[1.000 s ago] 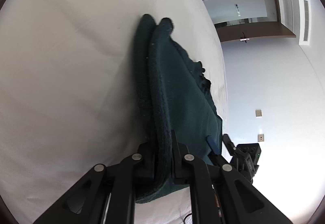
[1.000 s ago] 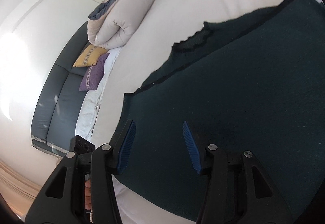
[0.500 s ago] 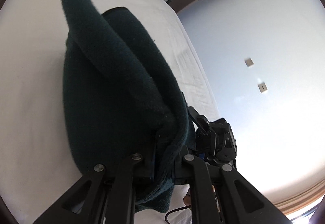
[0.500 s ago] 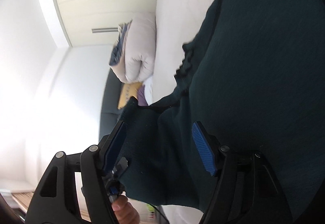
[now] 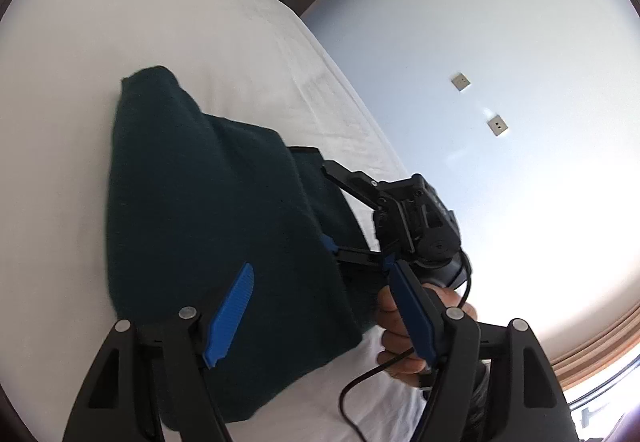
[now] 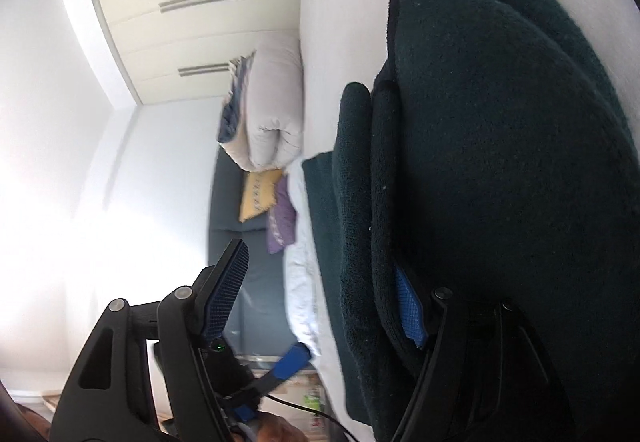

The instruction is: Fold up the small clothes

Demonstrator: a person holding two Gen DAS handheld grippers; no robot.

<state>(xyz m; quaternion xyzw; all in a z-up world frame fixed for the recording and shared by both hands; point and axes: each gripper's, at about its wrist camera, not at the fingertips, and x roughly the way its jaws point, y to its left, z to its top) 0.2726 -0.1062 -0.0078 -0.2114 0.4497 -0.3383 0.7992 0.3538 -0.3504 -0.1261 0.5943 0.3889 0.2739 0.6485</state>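
I see the white bed (image 5: 80, 89) filling most of the L view, w/ the dark green garment (image 5: 208, 226) lying folded on it, near the edge by the wall. My left gripper (image 5: 320, 314) has just been opening; jaws now wide above the cloth, nothing pinched. My right gripper (image 6: 320, 298) also spread: one blue pad free in the air, the other tucked under the fabric folds (image 6: 480, 161), no clamp. Hand (image 5: 416, 326) on R handle.
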